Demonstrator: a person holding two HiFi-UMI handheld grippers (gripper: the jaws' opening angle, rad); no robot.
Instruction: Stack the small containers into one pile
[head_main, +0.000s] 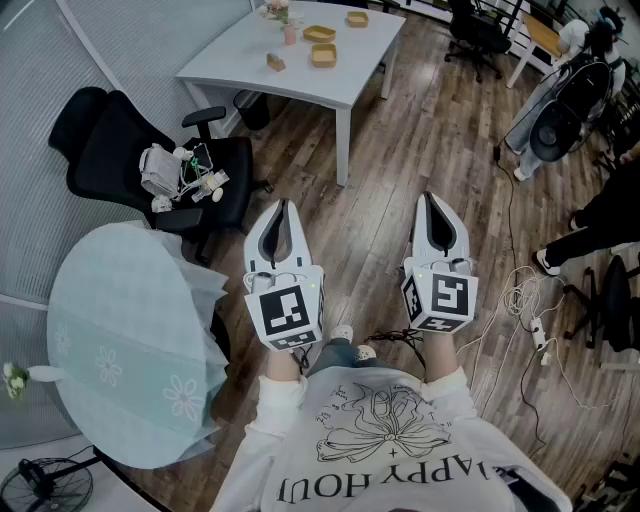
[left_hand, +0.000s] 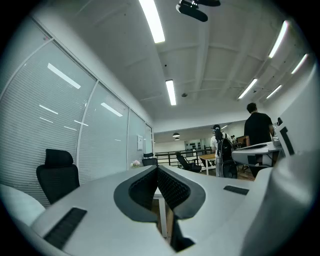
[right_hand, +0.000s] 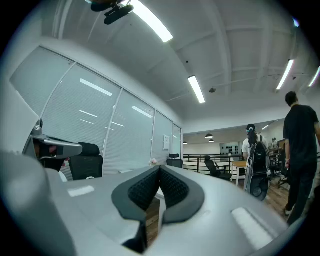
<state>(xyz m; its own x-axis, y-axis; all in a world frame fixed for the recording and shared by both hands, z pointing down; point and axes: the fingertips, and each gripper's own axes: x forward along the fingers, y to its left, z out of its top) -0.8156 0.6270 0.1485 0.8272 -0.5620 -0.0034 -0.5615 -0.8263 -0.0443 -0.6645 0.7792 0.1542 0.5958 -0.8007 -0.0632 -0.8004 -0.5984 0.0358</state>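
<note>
Far ahead on the tabletop (head_main: 235, 55) sit the small containers (head_main: 323, 55), not yet stacked, while the left tongs (head_main: 283, 207) and right tongs (head_main: 429, 199) are closed on nothing, so walking to them likely comes next.

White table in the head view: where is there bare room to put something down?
The white table is bare along its near edge, below the wooden containers and small block. The far side is crowded, by the pink cup.
</note>
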